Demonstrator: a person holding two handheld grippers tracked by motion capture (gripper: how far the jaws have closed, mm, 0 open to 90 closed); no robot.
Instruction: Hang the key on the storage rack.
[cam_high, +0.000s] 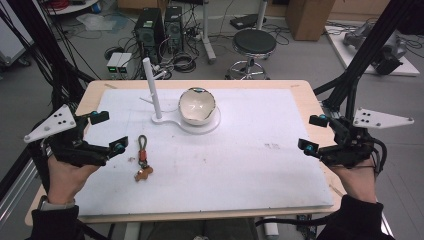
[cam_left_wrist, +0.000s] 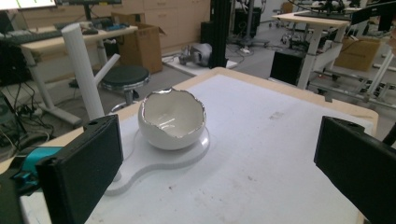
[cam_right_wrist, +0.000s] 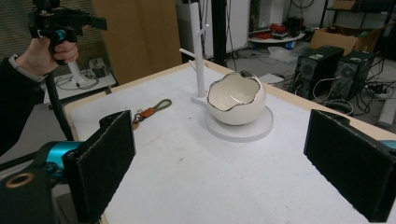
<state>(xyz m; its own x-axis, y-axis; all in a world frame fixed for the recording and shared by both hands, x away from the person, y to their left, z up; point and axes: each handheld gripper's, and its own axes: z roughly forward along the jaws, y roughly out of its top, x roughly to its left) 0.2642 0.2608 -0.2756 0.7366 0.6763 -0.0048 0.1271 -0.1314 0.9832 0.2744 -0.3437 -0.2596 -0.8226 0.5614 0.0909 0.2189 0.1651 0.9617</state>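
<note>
Clearly the keychain (cam_high: 143, 159) is the nearest thing to the left hand-held gripper (cam_high: 107, 132), lying flat on the table just to that gripper's right, its long axis running away from the person: loop at the far end, brown tag at the near end. The right hand-held gripper (cam_high: 314, 133) hovers well apart at the opposite edge. Both have their jaws spread wide with nothing between them. Beyond the keychain stand a white peg stand (cam_high: 151, 89) and an egg-shaped bowl (cam_high: 197, 106) on one base. The white mat (cam_high: 240, 160) covers the table; stools, computers and cables crowd the floor behind.
</note>
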